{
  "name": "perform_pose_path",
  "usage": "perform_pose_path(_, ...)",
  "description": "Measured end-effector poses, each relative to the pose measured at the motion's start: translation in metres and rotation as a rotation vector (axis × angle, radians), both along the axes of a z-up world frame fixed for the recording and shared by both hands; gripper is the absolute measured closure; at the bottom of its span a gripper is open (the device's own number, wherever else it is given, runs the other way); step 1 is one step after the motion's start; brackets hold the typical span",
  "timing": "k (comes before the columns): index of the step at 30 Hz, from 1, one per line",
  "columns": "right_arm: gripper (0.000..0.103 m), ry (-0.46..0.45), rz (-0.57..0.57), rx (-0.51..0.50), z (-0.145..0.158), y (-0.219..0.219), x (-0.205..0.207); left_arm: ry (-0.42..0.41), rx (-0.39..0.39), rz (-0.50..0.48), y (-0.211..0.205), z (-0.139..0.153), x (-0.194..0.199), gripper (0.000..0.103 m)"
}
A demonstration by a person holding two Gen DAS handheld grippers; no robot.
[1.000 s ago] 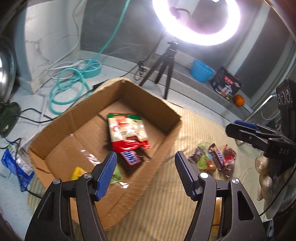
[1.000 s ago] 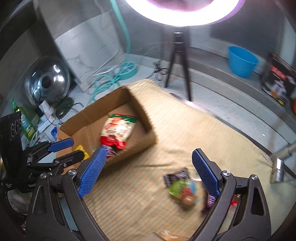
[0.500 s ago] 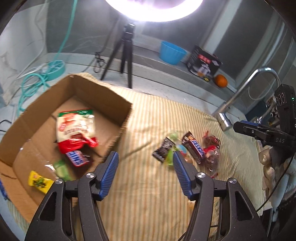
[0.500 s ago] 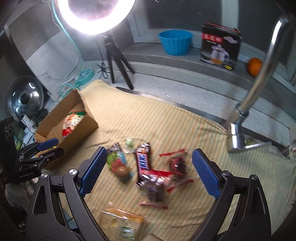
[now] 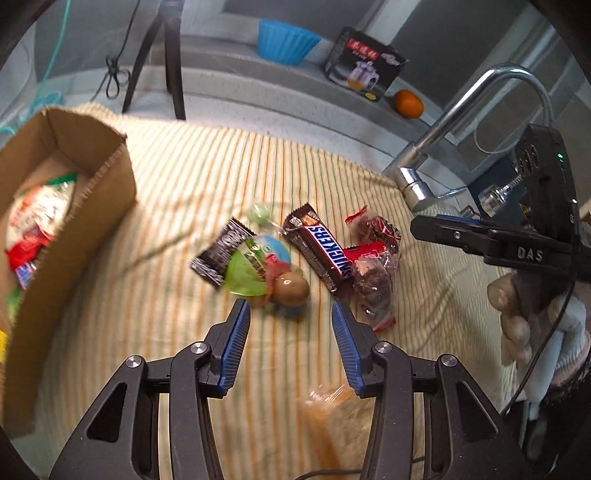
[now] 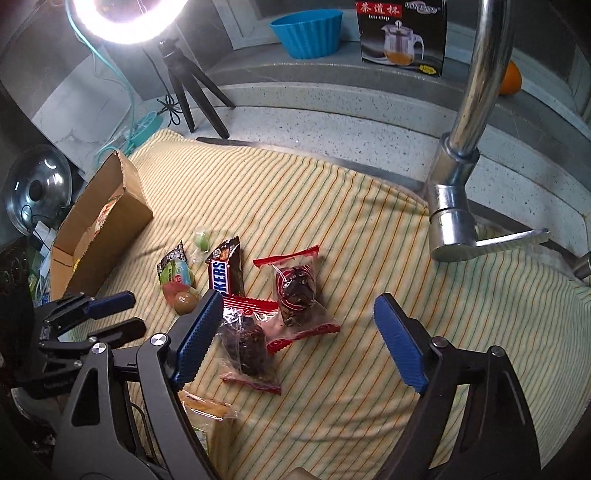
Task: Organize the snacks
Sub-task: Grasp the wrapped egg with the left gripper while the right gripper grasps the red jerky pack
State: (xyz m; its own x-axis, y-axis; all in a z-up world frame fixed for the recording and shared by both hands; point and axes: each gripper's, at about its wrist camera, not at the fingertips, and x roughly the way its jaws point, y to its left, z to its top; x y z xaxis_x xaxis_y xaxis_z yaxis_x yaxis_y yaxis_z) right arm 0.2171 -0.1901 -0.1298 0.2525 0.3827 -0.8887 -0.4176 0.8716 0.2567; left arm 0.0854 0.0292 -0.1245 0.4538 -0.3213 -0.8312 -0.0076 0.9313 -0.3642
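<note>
A pile of snacks lies on the striped cloth (image 5: 207, 173): a Snickers bar (image 5: 320, 249), a green and blue packet with a brown ball (image 5: 266, 273), a black wrapper (image 5: 221, 251) and two clear red-edged packets of dark fruit (image 6: 295, 288). My left gripper (image 5: 290, 314) is open and empty, just short of the green packet. My right gripper (image 6: 299, 328) is open and empty above the fruit packets. The cardboard box (image 5: 70, 206) at left holds a red and white bag (image 5: 37, 218).
A chrome tap (image 6: 465, 155) rises at the right. A tripod (image 6: 188, 88) with a ring light (image 6: 125, 18) stands behind the cloth. A blue bowl (image 6: 308, 31), a tea-cup box (image 6: 402, 35) and an orange (image 5: 408, 103) sit on the ledge. A wrapped cake (image 6: 210, 417) lies near me.
Both grippers have swung right, away from the box, and come down over the snack pile. Both stay open and empty.
</note>
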Motion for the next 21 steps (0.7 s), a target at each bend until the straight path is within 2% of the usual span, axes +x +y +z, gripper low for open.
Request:
perform_pose_path(5,0.016,0.028,0.014,0.015,-0.009,-0.003,0.009,0.041,-0.024,0.088,-0.006,-0.012,0.008,0.058)
perform_pose_path(13,0.016,0.053,0.093,-0.002,-0.024,0.009,0.018,0.078,0.006,0.222,-0.010,-0.025,0.014,0.058)
perform_pose_path(15,0.019,0.062,0.106,-0.005,-0.028,0.010,0.022,0.090,0.007,0.252,-0.010,-0.028,0.014,0.058)
perform_pose_path(17,0.028,0.077,0.116,-0.010,-0.033,0.011,0.026,0.096,-0.001,0.278,-0.009,-0.031,0.015,0.058)
perform_pose_path(21,0.029,0.096,0.139,-0.001,-0.040,0.012,0.029,0.088,0.011,0.306,-0.012,-0.030,0.017,0.058)
